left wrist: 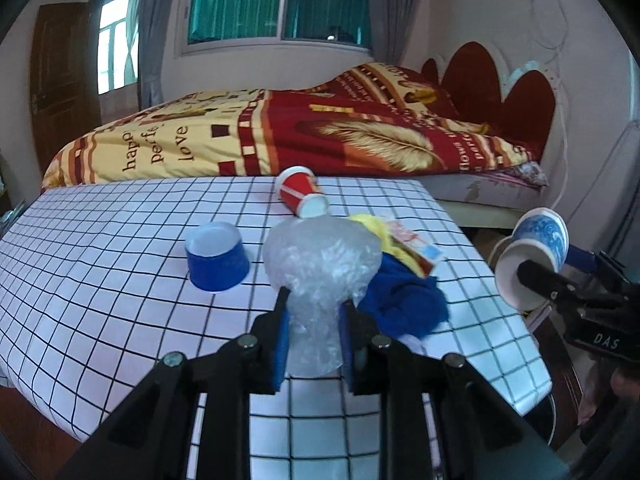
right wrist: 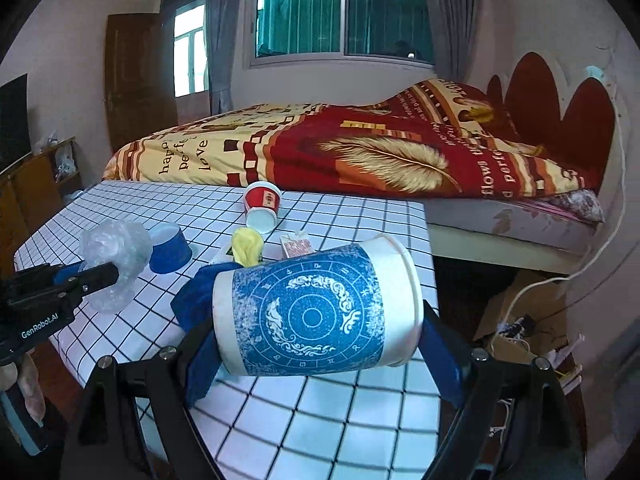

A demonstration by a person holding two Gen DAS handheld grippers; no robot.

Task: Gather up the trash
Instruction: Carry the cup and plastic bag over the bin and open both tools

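Clear plastic wrap (left wrist: pixel 320 264) clenched in left claw (left wrist: pixel 314 334), blue-patterned paper cup (right wrist: pixel 316 308) gripped by right claw (right wrist: pixel 320 344)

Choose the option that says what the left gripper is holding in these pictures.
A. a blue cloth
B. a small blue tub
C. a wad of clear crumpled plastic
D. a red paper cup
C: in the left wrist view the left gripper is shut on the wad of clear crumpled plastic, while the red paper cup, blue cloth and small blue tub all lie on the checked tablecloth.
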